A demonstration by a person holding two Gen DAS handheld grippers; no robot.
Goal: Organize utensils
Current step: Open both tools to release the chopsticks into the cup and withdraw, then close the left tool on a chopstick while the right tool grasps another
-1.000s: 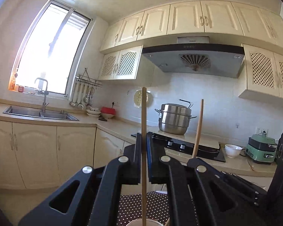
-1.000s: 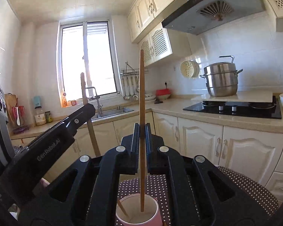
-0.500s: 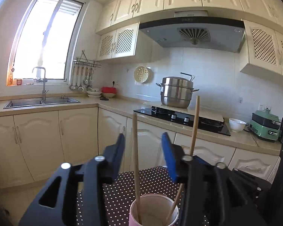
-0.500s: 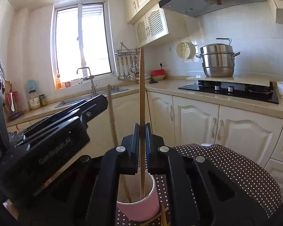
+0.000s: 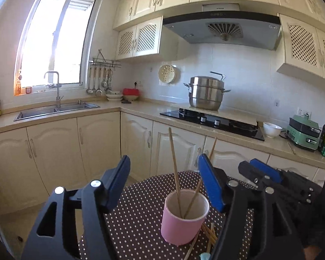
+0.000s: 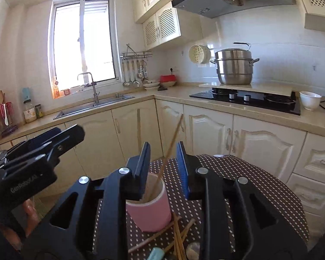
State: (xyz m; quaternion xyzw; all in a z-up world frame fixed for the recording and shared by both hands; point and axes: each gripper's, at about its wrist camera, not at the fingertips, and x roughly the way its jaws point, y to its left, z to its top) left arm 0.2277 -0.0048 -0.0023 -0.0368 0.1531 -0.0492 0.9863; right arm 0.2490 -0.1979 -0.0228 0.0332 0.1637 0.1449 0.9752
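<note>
A pink cup (image 5: 185,216) stands on the dotted tablecloth (image 5: 136,218) with two wooden chopsticks in it, one nearly upright (image 5: 174,166) and one leaning right (image 5: 202,182). My left gripper (image 5: 163,173) hangs just before the cup, its jaws opening wide, and the pads touch neither stick. In the right wrist view the cup (image 6: 150,210) sits below my right gripper (image 6: 163,162). Its jaws are opening, and a leaning chopstick (image 6: 169,151) stands free in the gap. More chopsticks (image 6: 177,231) lie loose beside the cup.
The right gripper (image 5: 268,177) shows close on the right of the left wrist view, and the left gripper (image 6: 43,149) on the left of the right wrist view. A pale blue handle (image 6: 156,254) lies among the loose sticks. Kitchen cabinets, sink (image 5: 56,110) and stove (image 5: 212,121) stand behind.
Both grippers let go of their chopsticks, the left first and then the right. The sticks now stand in the pink cup. Both views have tipped downward, toward the table.
</note>
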